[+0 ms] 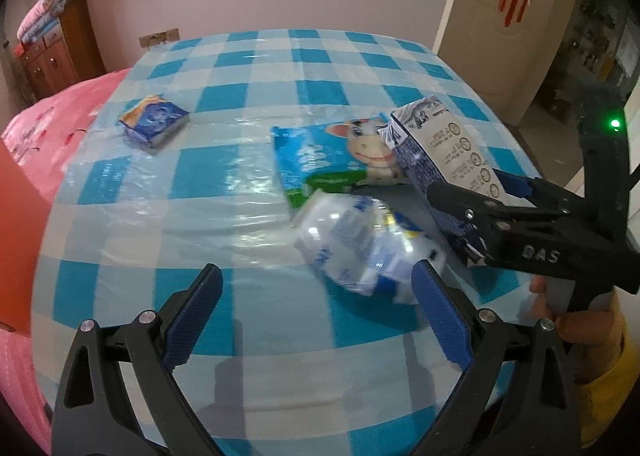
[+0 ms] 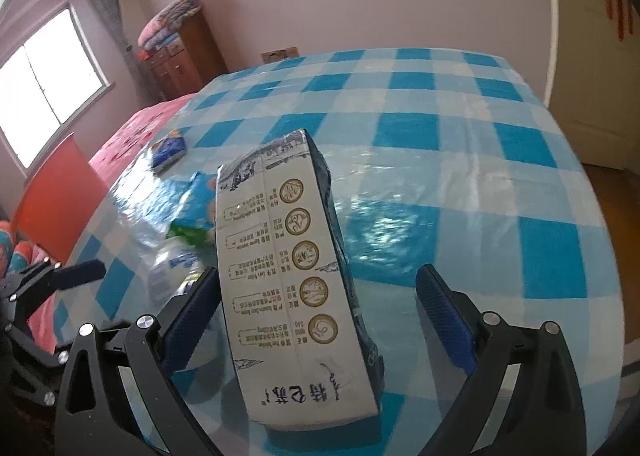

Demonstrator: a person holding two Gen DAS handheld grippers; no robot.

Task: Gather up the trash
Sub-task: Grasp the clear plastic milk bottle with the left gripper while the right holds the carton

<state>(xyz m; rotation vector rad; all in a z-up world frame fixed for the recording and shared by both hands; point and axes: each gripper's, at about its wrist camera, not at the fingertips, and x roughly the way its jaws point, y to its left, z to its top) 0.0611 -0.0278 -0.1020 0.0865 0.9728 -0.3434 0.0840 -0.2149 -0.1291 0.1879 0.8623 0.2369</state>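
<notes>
On the left of the bench (image 1: pixel 248 183), which wears a blue-and-white checked cloth under clear plastic, a small blue packet (image 1: pixel 154 123) lies alone near the left edge, well apart from the rest. Its print is too blurred to read. Open checked cloth stretches from there to the far edge.

Toward the middle lies a flat blue pouch (image 1: pixel 320 159) printed with a cartoon cow. Just in front of it sits a crumpled clear plastic bottle (image 1: pixel 368 252) with a blue-and-white label, the writing smeared.

The left hand-held gripper (image 1: pixel 316 314) is spread wide and holds nothing; its right finger (image 1: pixel 440 320) lies just beside the bottle, and I cannot tell whether they touch.

On the right, a blue-and-white milk carton (image 2: pixel 296 280) carries a column of five gold round seals with small Chinese print. Only the right wrist view shows large Chinese characters at its near end. The right hand-held gripper (image 2: pixel 318 316) stands released around the carton; its left finger (image 2: pixel 192 316) lies against the carton and the right one is clear of it. The left wrist view alone shows "DAS" on that tool and a hand (image 1: pixel 576 320) holding it.
</notes>
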